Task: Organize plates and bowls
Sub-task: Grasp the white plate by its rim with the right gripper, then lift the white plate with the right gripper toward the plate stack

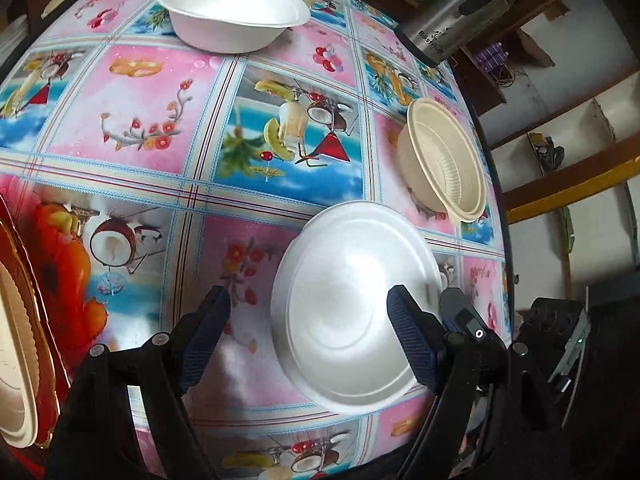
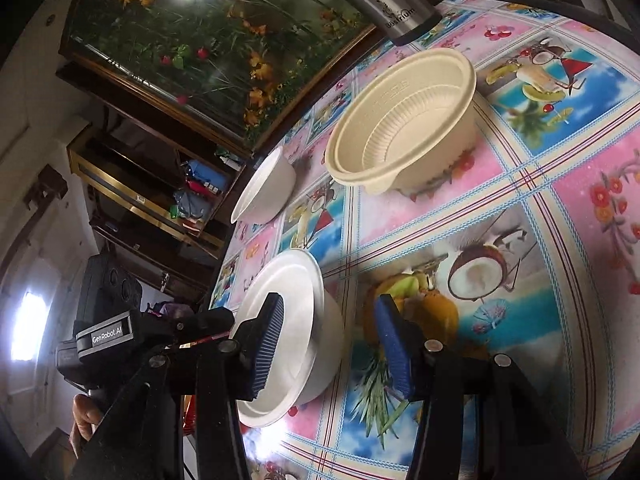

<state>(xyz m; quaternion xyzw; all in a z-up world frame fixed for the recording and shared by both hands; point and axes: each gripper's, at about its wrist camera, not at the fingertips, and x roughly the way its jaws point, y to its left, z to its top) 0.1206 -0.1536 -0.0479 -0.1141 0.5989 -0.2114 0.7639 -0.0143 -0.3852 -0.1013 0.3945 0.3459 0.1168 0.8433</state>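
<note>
A white bowl stands near the table's front, between the open jaws of my left gripper; it also shows in the right wrist view, where my right gripper is open astride its rim, one finger inside. A cream ribbed bowl stands to the right, also in the right wrist view. Another white bowl stands at the far side, also in the right wrist view. A cream plate lies on a red tray at the left edge.
A steel thermos jug stands at the table's far right corner, also in the right wrist view. The table carries a patterned pink and blue oilcloth. A dark cabinet stands beyond the table edge.
</note>
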